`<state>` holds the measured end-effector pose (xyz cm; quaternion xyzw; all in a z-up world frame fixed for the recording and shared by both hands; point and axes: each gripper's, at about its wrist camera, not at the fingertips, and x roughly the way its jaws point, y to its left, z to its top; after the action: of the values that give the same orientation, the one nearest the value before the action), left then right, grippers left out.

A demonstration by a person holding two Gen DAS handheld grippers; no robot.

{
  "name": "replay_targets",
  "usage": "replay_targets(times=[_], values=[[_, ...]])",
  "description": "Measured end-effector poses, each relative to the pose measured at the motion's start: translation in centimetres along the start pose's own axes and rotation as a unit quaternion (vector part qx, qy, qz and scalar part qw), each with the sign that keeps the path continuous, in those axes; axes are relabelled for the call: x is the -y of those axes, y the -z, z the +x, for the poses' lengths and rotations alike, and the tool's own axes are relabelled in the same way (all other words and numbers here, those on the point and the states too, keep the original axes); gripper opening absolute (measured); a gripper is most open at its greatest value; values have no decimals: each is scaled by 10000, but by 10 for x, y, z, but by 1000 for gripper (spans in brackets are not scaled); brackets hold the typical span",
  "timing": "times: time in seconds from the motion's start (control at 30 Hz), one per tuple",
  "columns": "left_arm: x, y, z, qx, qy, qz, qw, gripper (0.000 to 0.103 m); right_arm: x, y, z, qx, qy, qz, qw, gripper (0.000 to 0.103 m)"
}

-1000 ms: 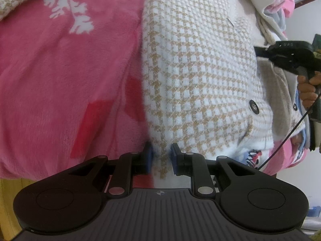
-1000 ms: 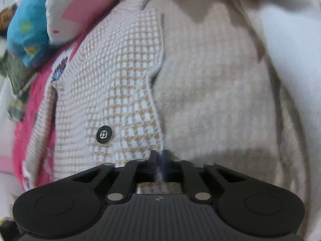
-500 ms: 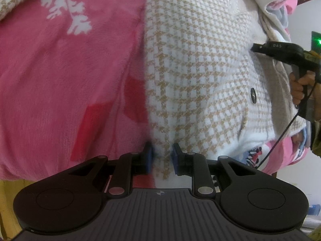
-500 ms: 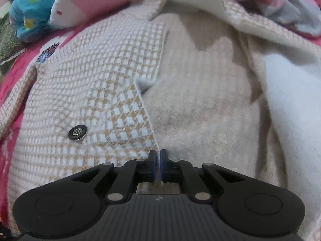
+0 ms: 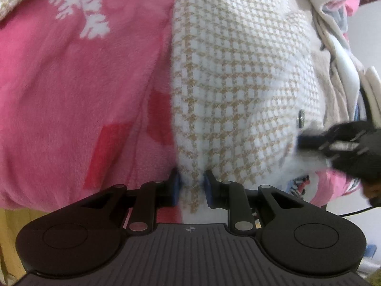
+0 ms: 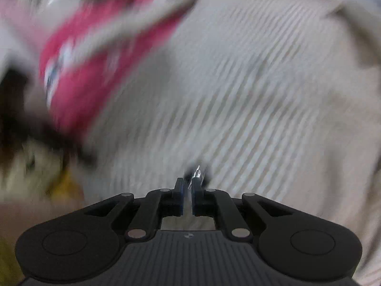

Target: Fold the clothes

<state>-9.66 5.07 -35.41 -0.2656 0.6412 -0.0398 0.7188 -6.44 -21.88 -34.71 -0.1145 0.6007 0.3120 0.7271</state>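
From my left camera, the checked jacket (image 5: 238, 83) lies on the blanket (image 5: 83, 83), which spreads to its left; more clothes (image 5: 338, 12) are heaped behind it, far right. My right view is blurred, probably jacket ahead.

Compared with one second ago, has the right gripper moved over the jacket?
Yes. In the left wrist view the right gripper has come down and inward: it was beside the jacket above the button, and now lies below it.
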Motion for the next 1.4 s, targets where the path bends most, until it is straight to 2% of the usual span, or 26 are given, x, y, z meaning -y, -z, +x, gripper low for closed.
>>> replay_targets(times=[0.07, 0.2, 0.3, 0.37, 0.43, 0.5, 0.6, 0.67, 0.73, 0.8, 0.87, 0.9, 0.97, 1.07, 1.1, 1.13, 1.17, 1.23, 1.3, 1.33, 1.4], values=[[2, 2, -5, -43, -57, 72, 9999, 25, 1, 16, -4, 343, 29, -15, 9994, 3], [2, 2, -26, -130, -196, 158, 9996, 31, 2, 10, -19, -108, 216, 441, 9987, 5], [7, -7, -50, 25, -414, 361, 9985, 31, 7, -2, -43, -113, 559, 620, 9964, 6], [11, -14, -64, 247, -497, 608, 9966, 31, 16, -22, -63, 286, 752, 614, 9949, 6], [19, -27, -68, 506, -411, 916, 9937, 31, 28, -51, -78, 795, 945, 622, 9904, 6], [31, -46, -56, 717, -210, 1210, 9898, 31, 38, -82, -75, 1182, 1131, 547, 9850, 6], [45, -65, -21, 769, -3, 1584, 9844, 31, 57, -117, -48, 1419, 1336, 406, 9800, 5], [44, -66, 2, 691, -86, 1703, 9829, 31, 75, -118, -16, 1124, 1719, 456, 9776, 5], [39, -62, 14, 702, -122, 1839, 9804, 31, 99, -106, 13, 479, 2352, 599, 9689, 4], [38, -61, 9, 658, -50, 1923, 9791, 31, 119, -100, 7, 412, 2366, 1198, 9633, 4], [36, -62, 8, 562, 33, 1924, 9797, 31, 119, -106, -17, 673, 2418, 1391, 9579, 5], [34, -62, 7, 525, 76, 1927, 9798, 31, 112, -114, -29, 890, 2409, 1280, 9579, 5], [32, -65, 8, 462, 140, 1913, 9803, 31, 100, -132, -44, 1272, 2135, 1055, 9629, 5], [32, -66, 10, 439, 201, 1897, 9807, 31, 84, -154, -34, 1445, 1550, 375, 9766, 5], [32, -65, 11, 445, 214, 1910, 9804, 31, 85, -157, -20, 1257, 1563, 147, 9796, 5], [32, -64, 11, 461, 228, 1939, 9797, 31, 86, -159, -4, 1030, 1609, -82, 9815, 4], [31, -63, 10, 474, 241, 1977, 9788, 31, 98, -156, 17, 640, 2011, -235, 9772, 3], [30, -62, 8, 481, 267, 2044, 9773, 31, 130, -153, 26, 437, 2552, 195, 9657, 3], [28, -63, 8, 456, 320, 2038, 9774, 31, 148, -163, 7, 722, 2842, 914, 9517, 5], [28, -64, 9, 439, 349, 2044, 9773, 31, 151, -168, -1, 887, 2893, 1021, 9476, 5], [26, -66, 8, 402, 394, 2101, 9761, 31, 157, -185, -10, 1173, 2768, 1182, 9464, 5]])
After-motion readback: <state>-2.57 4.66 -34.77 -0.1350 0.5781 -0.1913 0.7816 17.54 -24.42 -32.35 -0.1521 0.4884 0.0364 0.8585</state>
